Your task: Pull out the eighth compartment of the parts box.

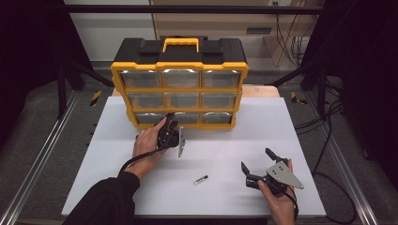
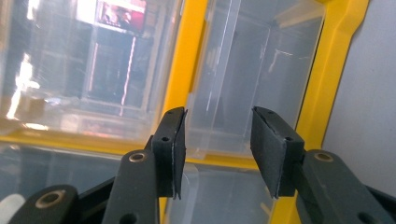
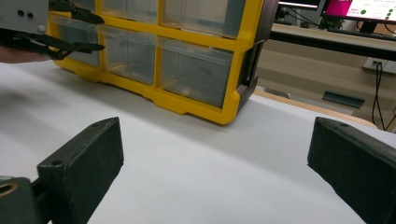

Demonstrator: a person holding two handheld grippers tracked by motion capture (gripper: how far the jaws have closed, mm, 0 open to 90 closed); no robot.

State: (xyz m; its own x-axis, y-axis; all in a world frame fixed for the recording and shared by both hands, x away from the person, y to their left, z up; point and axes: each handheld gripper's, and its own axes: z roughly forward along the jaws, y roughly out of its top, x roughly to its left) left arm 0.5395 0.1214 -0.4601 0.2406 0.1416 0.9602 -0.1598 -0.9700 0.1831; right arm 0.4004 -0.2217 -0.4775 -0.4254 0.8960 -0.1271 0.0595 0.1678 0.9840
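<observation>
A yellow-framed organiser [image 1: 180,64] with a black top and clear drawers stands at the back of the white board [image 1: 267,126]. My left gripper [image 1: 170,117] is rolled on its side, its tips at the bottom row between the left drawer [image 1: 146,118] and the middle one. In the left gripper view its jaws [image 2: 217,140] stand apart over a clear drawer front [image 2: 233,84], beside a yellow rail [image 2: 187,60]; I see no pad pressing on anything. My right gripper [image 1: 256,158] rests low at the front right, wide open and empty [image 3: 215,140], facing the organiser [image 3: 240,70] and the left gripper [image 3: 100,33].
A small clear cylinder [image 1: 201,180] with a dark end lies on the board between the two hands. Black frame rails run along both sides of the table. Cables lie on the floor at the right.
</observation>
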